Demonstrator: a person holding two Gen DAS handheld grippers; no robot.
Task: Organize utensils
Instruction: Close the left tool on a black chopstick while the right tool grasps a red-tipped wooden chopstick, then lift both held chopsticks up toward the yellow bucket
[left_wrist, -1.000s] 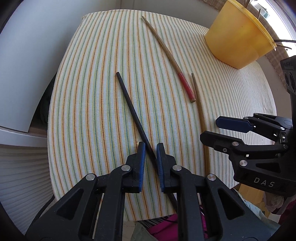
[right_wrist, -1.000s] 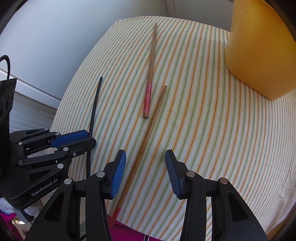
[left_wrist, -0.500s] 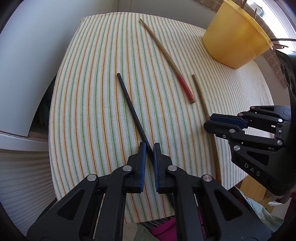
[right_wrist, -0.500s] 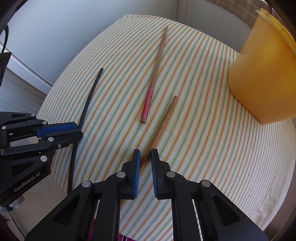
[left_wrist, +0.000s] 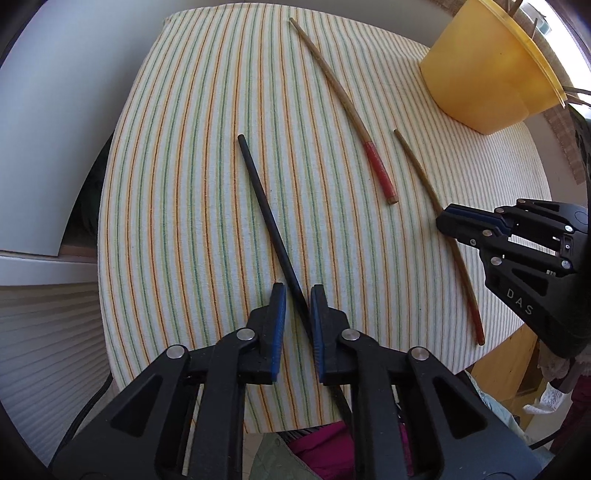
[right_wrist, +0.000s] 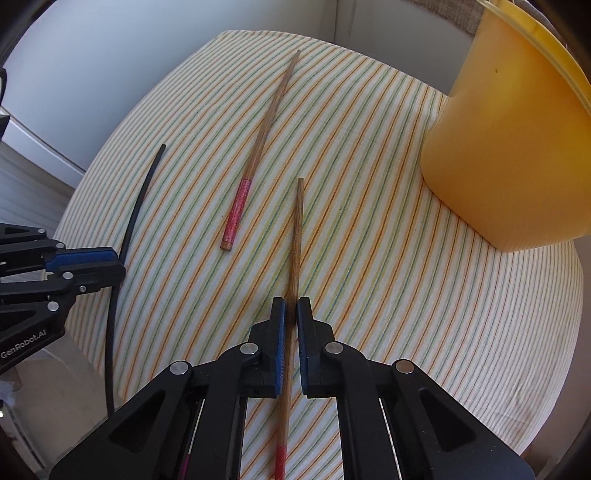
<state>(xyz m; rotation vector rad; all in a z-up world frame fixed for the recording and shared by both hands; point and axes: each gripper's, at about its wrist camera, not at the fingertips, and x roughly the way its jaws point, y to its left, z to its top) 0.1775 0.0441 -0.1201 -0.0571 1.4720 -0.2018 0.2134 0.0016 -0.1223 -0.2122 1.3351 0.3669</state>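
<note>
Two sticks grabbed, one left on the cloth.
The right gripper (right_wrist: 291, 314) pinches a brown chopstick (right_wrist: 296, 236); the left gripper (left_wrist: 297, 299) is narrow around the black chopstick (left_wrist: 264, 206); the red-tipped chopstick (left_wrist: 354, 122) waits near the yellow tub (left_wrist: 484, 74).

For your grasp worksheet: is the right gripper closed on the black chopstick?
No, the right gripper clamps a wooden chopstick.

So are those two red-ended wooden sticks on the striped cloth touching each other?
Apart. The right wrist view shows striped cloth between the loose chopstick and the gripped chopstick.
</note>
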